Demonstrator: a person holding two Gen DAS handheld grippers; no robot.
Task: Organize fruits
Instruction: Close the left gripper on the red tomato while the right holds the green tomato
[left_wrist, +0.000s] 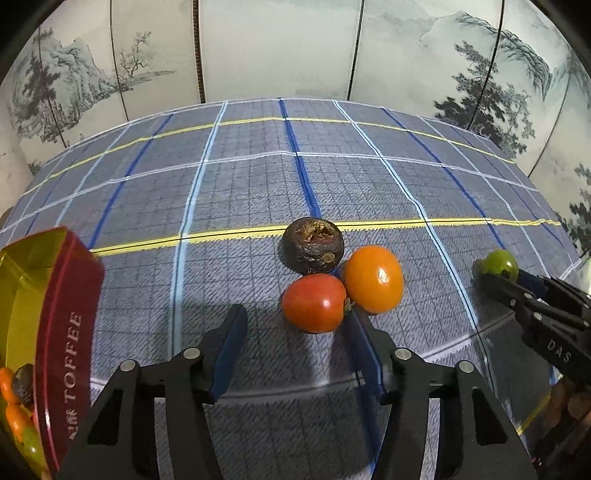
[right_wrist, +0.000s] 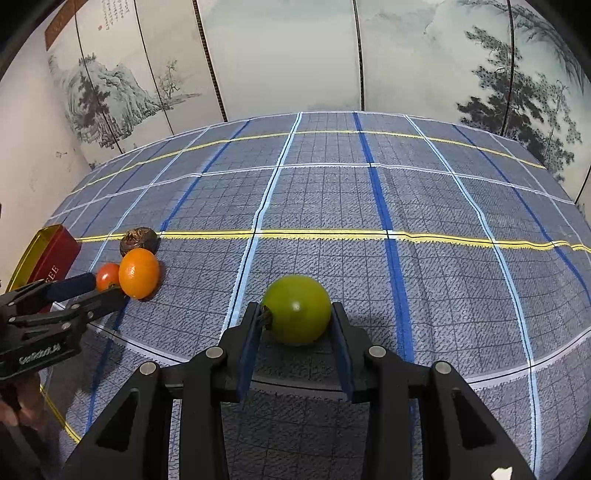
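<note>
A red tomato (left_wrist: 314, 302), an orange fruit (left_wrist: 373, 278) and a dark wrinkled fruit (left_wrist: 313, 245) lie together on the checked cloth. My left gripper (left_wrist: 295, 321) is open, its fingers either side of the red tomato and just short of it. A green tomato (right_wrist: 297, 309) sits between the fingers of my right gripper (right_wrist: 295, 325), which closes on it; it also shows in the left wrist view (left_wrist: 499, 265). A red toffee tin (left_wrist: 55, 332) at the left holds several small fruits.
The blue checked tablecloth (right_wrist: 332, 206) covers the table up to a painted folding screen (left_wrist: 277, 48) at the back. The tin (right_wrist: 48, 258) stands at the table's left edge. The left gripper (right_wrist: 92, 291) shows in the right wrist view beside the fruit cluster.
</note>
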